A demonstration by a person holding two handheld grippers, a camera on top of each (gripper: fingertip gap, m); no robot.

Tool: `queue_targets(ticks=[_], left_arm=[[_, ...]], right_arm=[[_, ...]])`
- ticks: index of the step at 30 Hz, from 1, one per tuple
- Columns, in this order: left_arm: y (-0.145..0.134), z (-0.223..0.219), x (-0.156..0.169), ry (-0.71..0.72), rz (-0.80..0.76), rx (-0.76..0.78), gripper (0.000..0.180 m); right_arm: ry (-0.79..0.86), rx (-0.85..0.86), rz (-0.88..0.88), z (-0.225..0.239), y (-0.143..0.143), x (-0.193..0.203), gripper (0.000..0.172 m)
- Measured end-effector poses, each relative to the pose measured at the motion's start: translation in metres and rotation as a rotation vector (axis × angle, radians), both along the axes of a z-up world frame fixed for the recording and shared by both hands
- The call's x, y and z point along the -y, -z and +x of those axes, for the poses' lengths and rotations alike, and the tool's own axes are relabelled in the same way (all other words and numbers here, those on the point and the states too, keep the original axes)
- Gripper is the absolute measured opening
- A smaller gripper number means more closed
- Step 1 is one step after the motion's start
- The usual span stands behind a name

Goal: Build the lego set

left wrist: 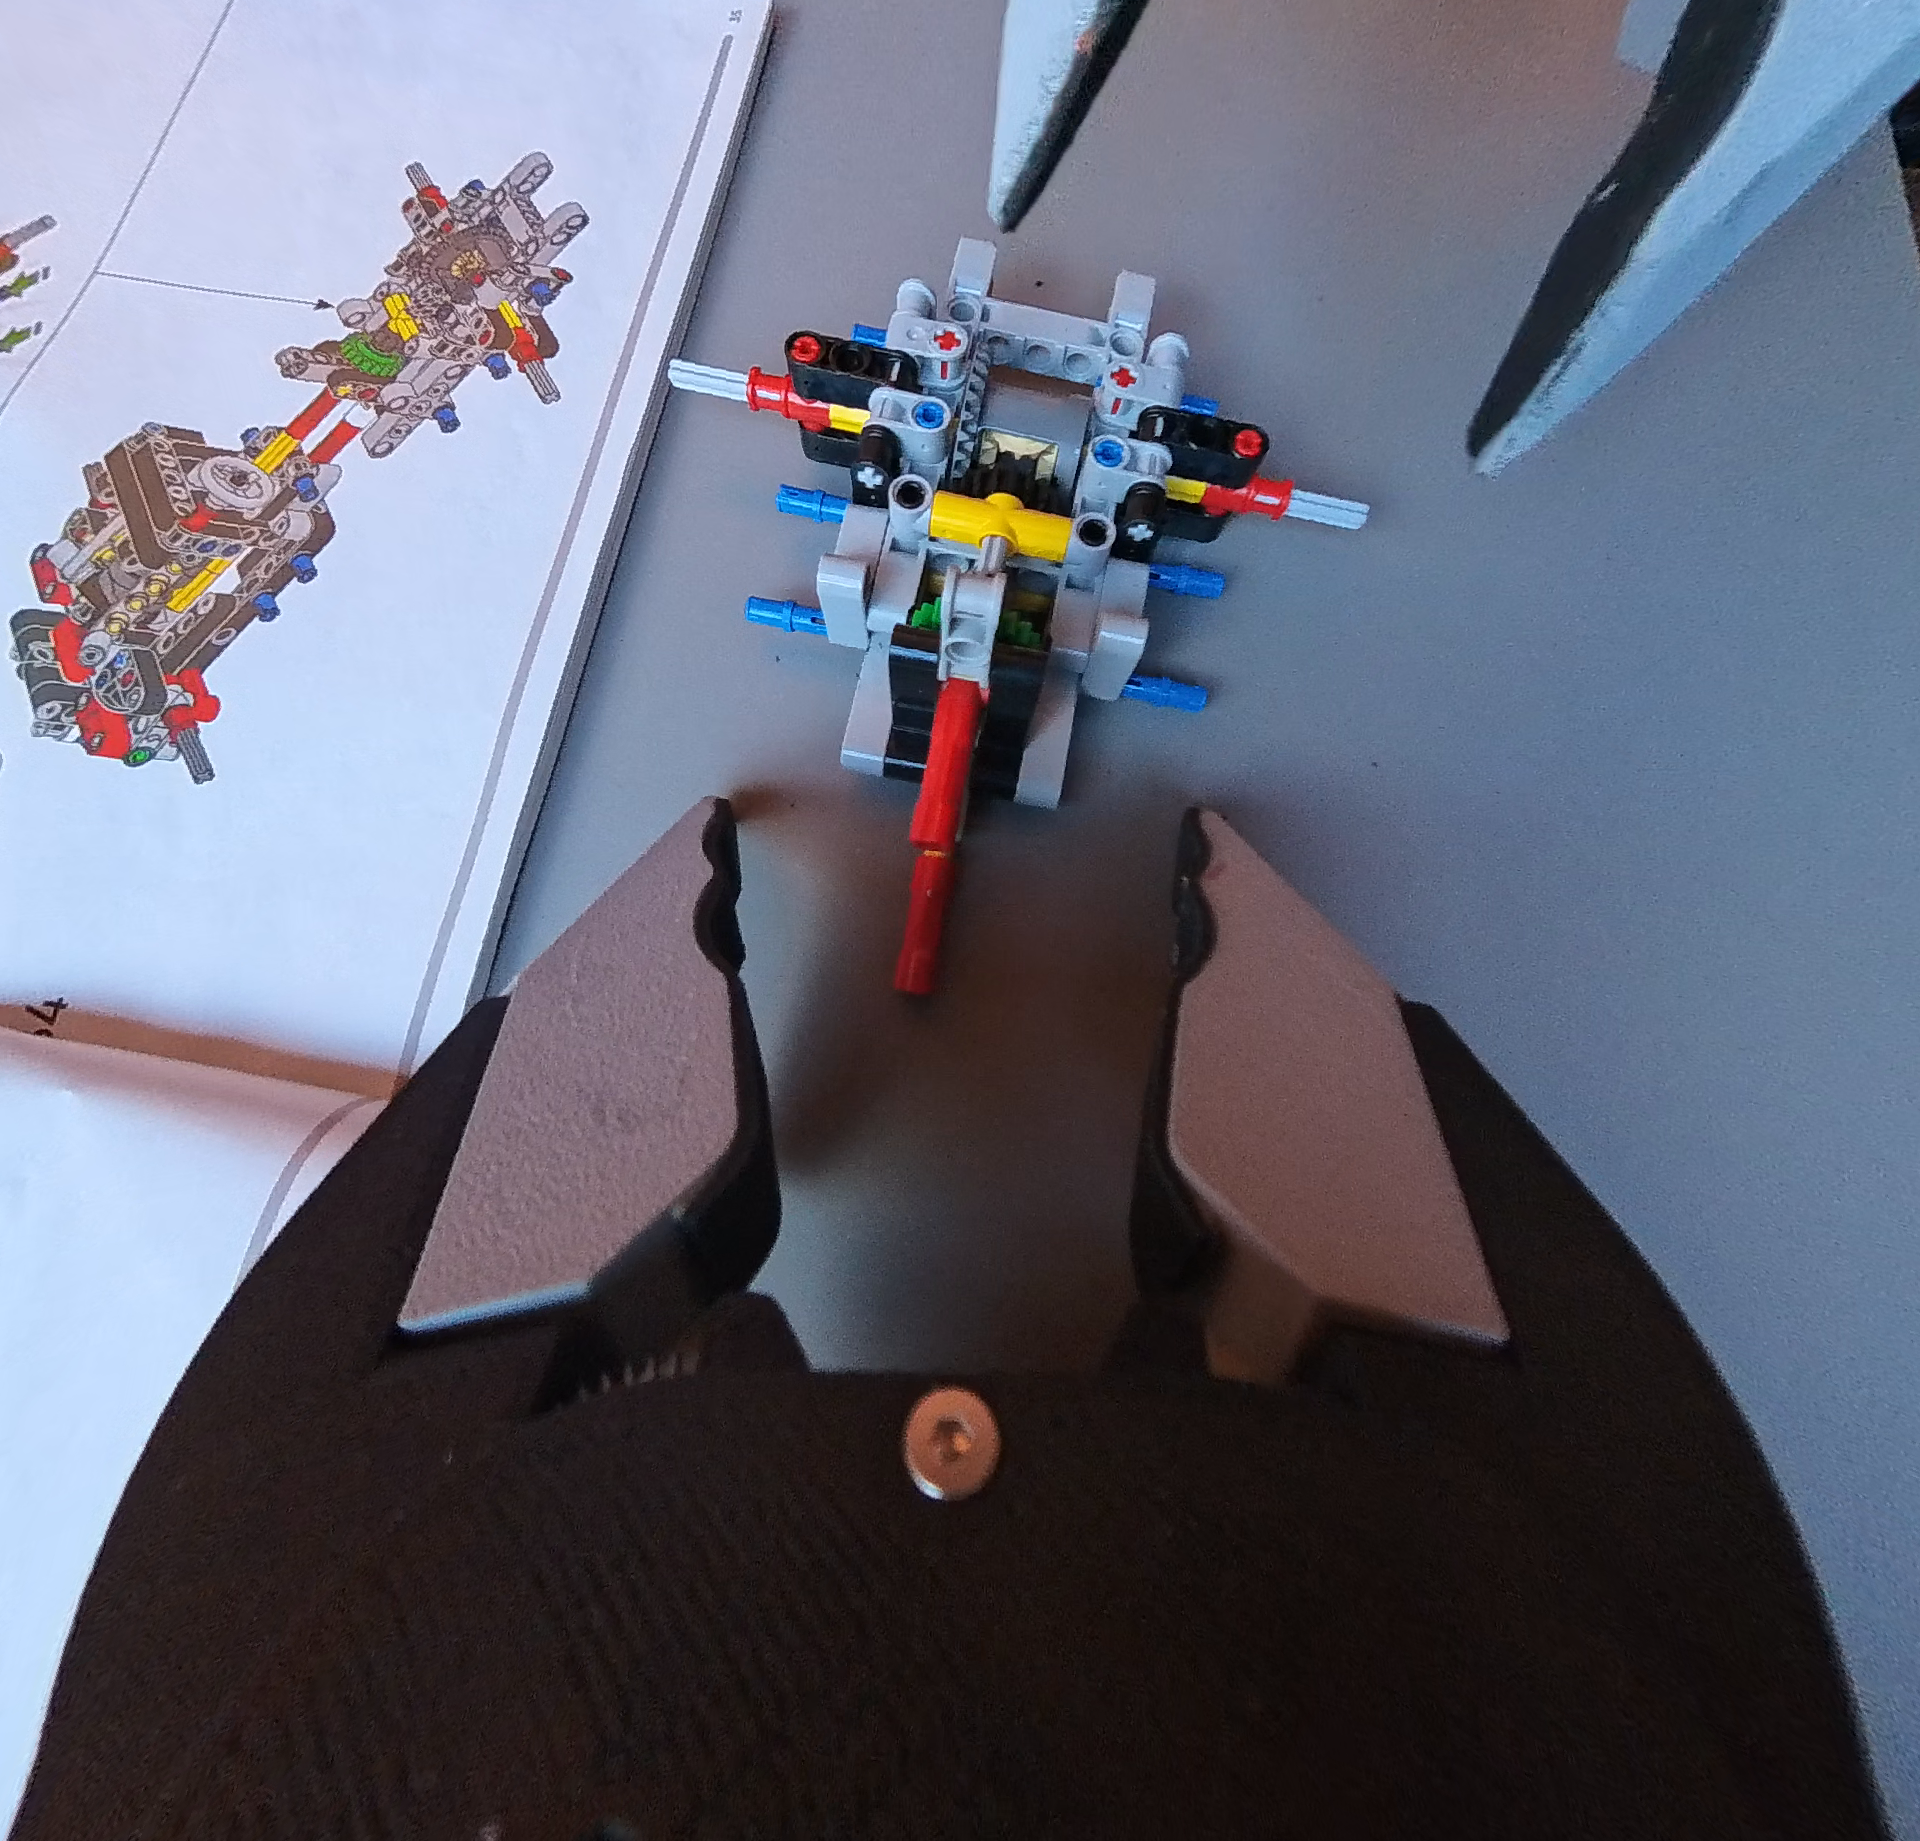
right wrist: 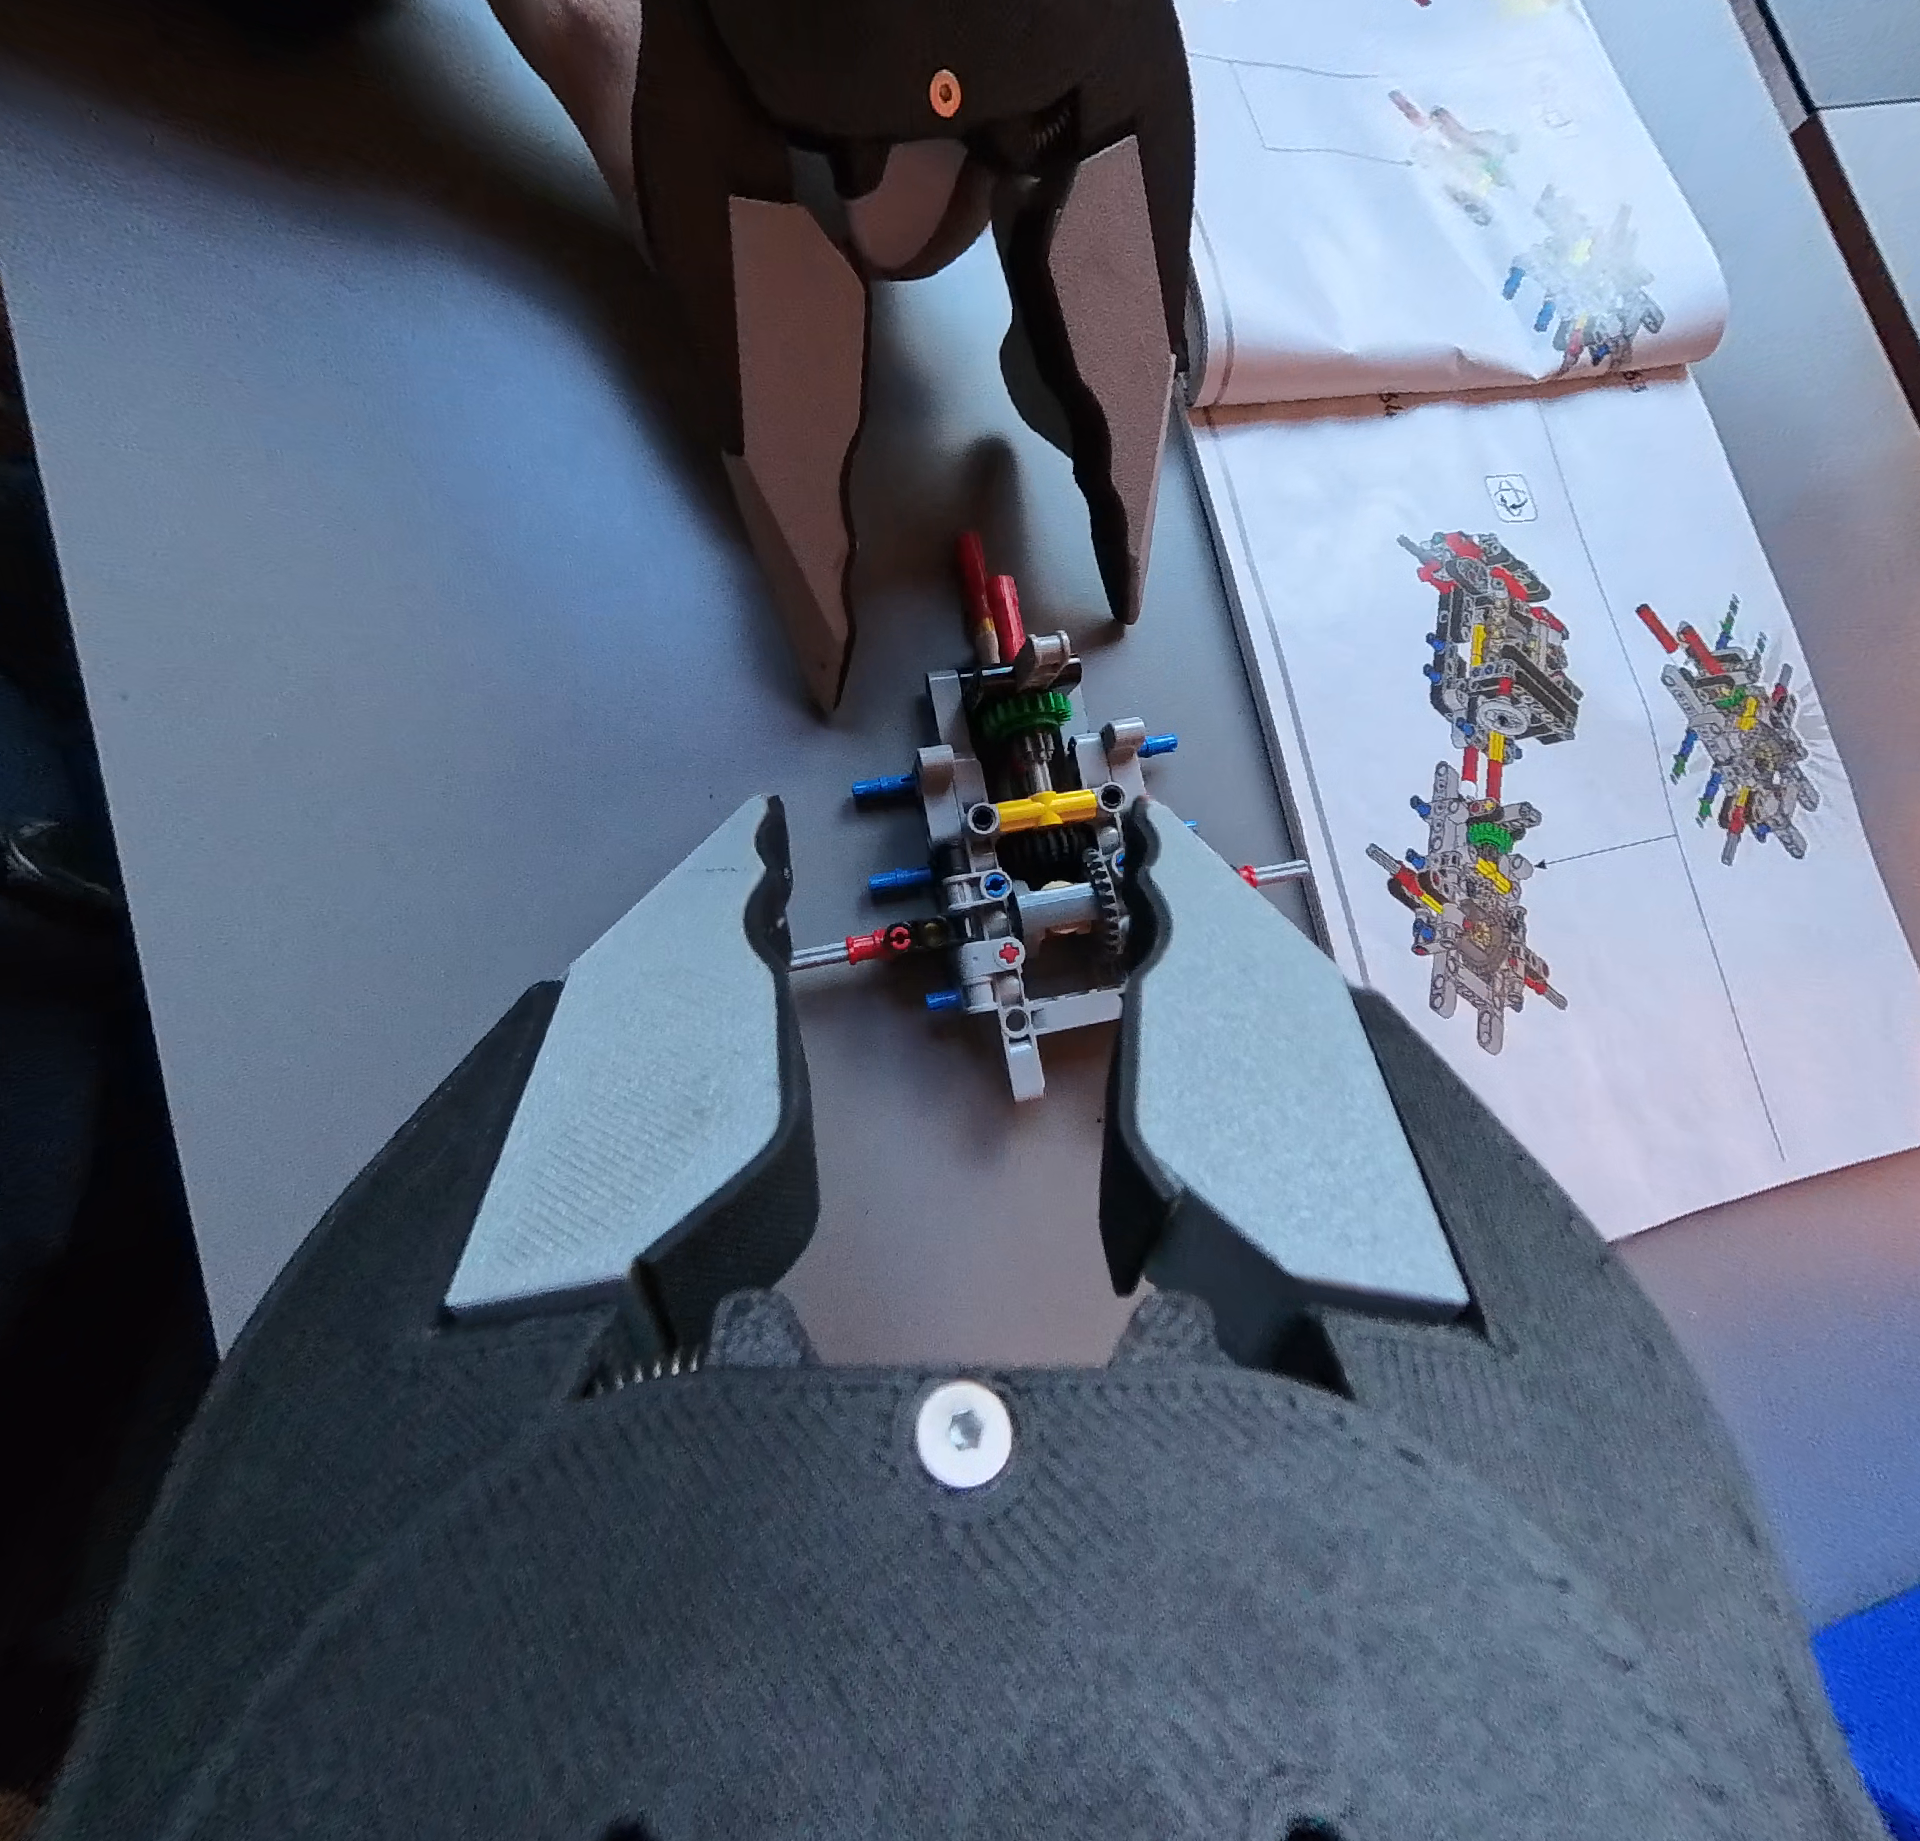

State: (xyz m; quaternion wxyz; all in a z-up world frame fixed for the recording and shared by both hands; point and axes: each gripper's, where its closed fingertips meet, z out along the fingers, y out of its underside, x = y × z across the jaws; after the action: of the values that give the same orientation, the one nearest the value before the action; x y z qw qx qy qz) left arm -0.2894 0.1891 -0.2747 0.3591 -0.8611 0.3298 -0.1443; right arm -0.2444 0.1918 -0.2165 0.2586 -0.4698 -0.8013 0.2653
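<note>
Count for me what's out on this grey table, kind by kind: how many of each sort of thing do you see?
Handheld grippers: 2, the left gripper and the right gripper, both with fingers apart and holding nothing
Brick-built models: 1, a grey model with a red rod sticking out
Open instruction booklets: 1
Total: 4 things on or over the table

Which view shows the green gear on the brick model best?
Right wrist view: the green gear shows nearly whole, teeth clear, just past the yellow bar. In the left wrist view only slivers of it show, behind a grey upright piece.
</note>
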Motion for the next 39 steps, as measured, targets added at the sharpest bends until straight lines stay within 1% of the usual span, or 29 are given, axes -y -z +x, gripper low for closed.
queue_targets(ticks=[9, 19, 28, 35, 39], left_arm=[[0.0, 0.0, 0.0, -0.001, 0.001, 0.0, 0.08], [0.0, 0.0, 0.0, 0.001, 0.0, 0.001, 0.08], [-0.001, 0.005, 0.001, 0.019, 0.004, 0.005, 0.069], [-0.001, 0.005, 0.001, 0.021, 0.004, 0.006, 0.067], [-0.001, 0.007, 0.001, 0.031, 0.006, 0.007, 0.063]], right_arm=[[0.021, 0.084, 0.082, 0.005, 0.015, -0.006, 0.06], [0.028, 0.114, 0.111, 0.005, 0.018, -0.01, 0.062], [-0.003, 0.168, 0.191, -0.001, 0.031, -0.011, 0.062], [-0.031, 0.207, 0.272, -0.004, 0.037, -0.014, 0.062], [-0.028, 0.194, 0.248, -0.008, 0.036, -0.015, 0.066]])
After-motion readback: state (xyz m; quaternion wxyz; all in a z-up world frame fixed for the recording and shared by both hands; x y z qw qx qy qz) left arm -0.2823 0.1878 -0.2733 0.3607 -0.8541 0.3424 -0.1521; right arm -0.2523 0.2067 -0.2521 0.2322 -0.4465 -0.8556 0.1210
